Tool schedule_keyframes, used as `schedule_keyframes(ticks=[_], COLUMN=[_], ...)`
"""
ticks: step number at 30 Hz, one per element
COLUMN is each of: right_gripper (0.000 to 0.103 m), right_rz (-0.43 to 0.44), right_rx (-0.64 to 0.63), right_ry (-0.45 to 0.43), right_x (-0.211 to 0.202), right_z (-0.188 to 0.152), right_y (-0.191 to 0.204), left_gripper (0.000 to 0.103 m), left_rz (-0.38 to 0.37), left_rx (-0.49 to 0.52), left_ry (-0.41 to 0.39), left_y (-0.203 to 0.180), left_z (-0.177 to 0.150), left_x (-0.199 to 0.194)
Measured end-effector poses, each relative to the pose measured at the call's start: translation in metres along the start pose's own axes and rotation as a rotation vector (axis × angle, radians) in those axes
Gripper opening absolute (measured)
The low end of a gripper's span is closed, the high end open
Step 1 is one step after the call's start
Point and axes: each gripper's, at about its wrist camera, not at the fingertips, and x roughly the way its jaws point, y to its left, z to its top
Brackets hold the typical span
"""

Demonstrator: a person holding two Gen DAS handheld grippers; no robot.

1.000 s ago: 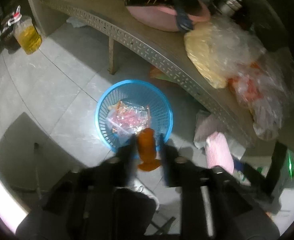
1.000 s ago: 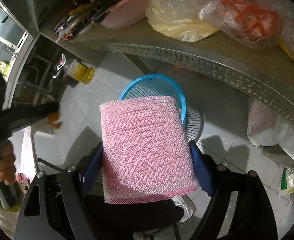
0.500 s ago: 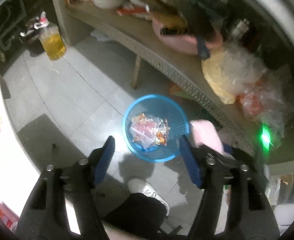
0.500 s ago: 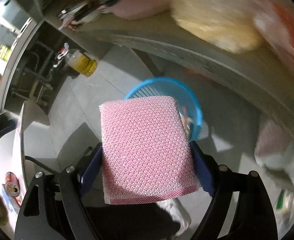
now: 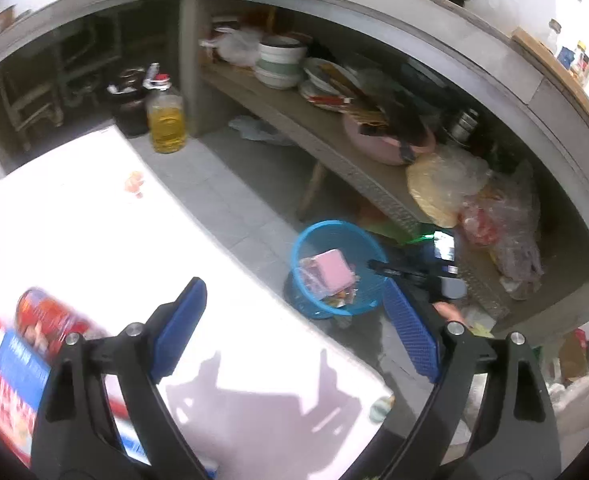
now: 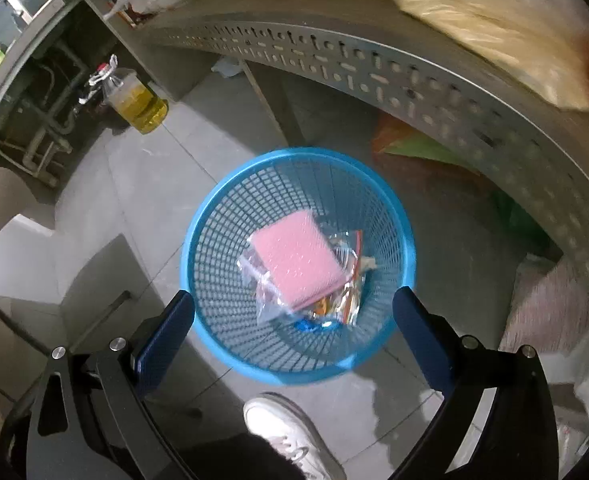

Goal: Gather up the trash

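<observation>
This was a home kitchen, seen at floor level beneath a concrete counter [image 5: 446,36]. A low shelf [image 5: 294,120] carried stacked bowls [image 5: 280,62], plates and a pink basin [image 5: 386,140], and a jug of cooking oil [image 5: 167,118] stood on the grey floor tiles [image 5: 230,184]. A blue mesh wastebasket [image 6: 222,216] held wrappers beside bagged food [image 5: 442,184].

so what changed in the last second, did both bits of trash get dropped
Yes. The right gripper opened and let go of the pink sponge, now in the blue basket. The left gripper, which released an orange scrap, has swung back over the white table. The basket hasn't moved.
</observation>
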Motion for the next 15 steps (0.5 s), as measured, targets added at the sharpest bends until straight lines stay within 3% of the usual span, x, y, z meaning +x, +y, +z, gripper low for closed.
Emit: schedule_keyframes(ticks=[7, 11, 15], right_gripper=[0.096, 0.096, 0.096], right_rz=[0.124, 0.264, 0.420], right_rx=[-0.040, -0.125, -0.245], right_ry=[-0.079, -0.123, -0.160], right_x=[-0.073, -0.127, -0.168], right_z=[-0.024, -0.024, -0.029], right_y=[0.020, 0.055, 0.108], left_gripper=[0.085, 0.085, 0.085], left_rz=[-0.019, -0.009, 0.006], left_rx=[-0.049, -0.031, -0.090], left_ry=[-0.050, -0.079, -0.113], left_y=[0.021, 0.033, 0.052], left_z=[-0.054, -0.090, -0.120], left_x=[-0.035, -0.063, -0.088])
